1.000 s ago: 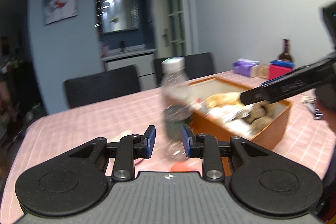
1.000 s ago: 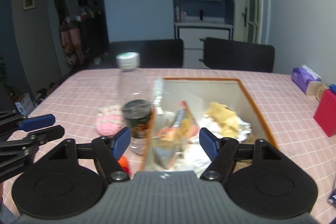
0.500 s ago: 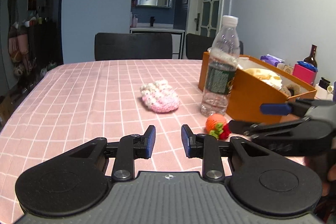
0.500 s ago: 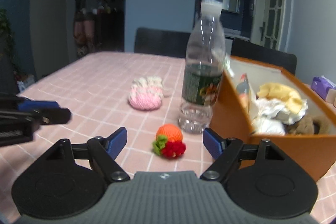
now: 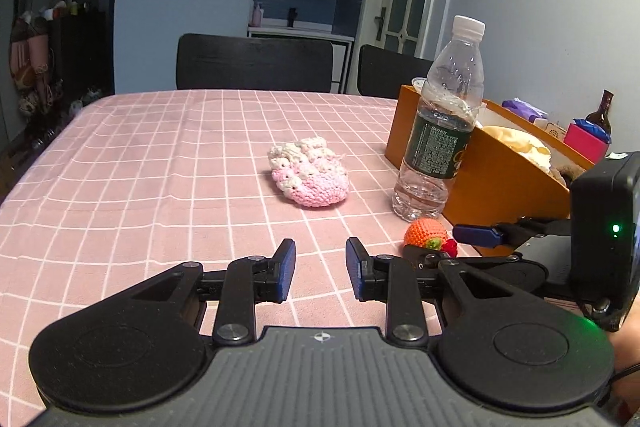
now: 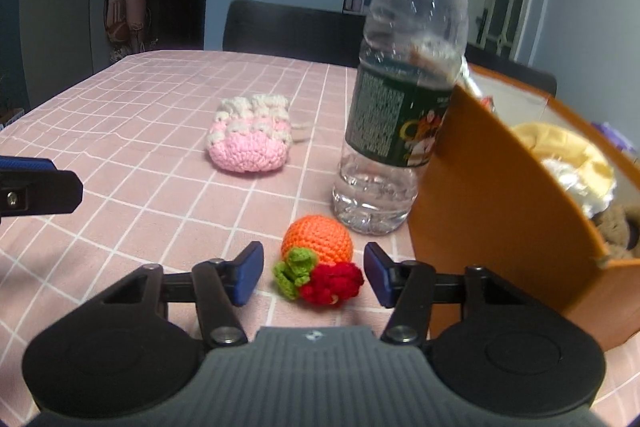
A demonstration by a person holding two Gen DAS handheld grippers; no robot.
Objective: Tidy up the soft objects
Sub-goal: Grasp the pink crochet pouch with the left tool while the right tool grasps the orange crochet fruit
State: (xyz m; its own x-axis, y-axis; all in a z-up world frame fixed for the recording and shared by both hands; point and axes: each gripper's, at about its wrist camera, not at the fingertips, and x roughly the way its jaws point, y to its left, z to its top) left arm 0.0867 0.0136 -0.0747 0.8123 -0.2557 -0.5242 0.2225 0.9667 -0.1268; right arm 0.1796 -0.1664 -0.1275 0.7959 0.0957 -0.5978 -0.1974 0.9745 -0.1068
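Right wrist view – right tool (image 6: pixel 314 273) apart, just closing, astride crochet toy (image 6: pixel 317 259) – left tool (image 5: pixel 320 269) apart, empty

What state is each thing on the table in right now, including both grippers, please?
Right gripper: open, jaws just been closing around the crochet fruit, pads not touching it.
Left gripper: open, empty, over bare cloth.
Crochet fruit: lying on the table, between the right jaws.
Pink pouch: lying on the table, untouched.
Bottle: upright, capped, beside the box.
Box: open-topped, with soft items inside.
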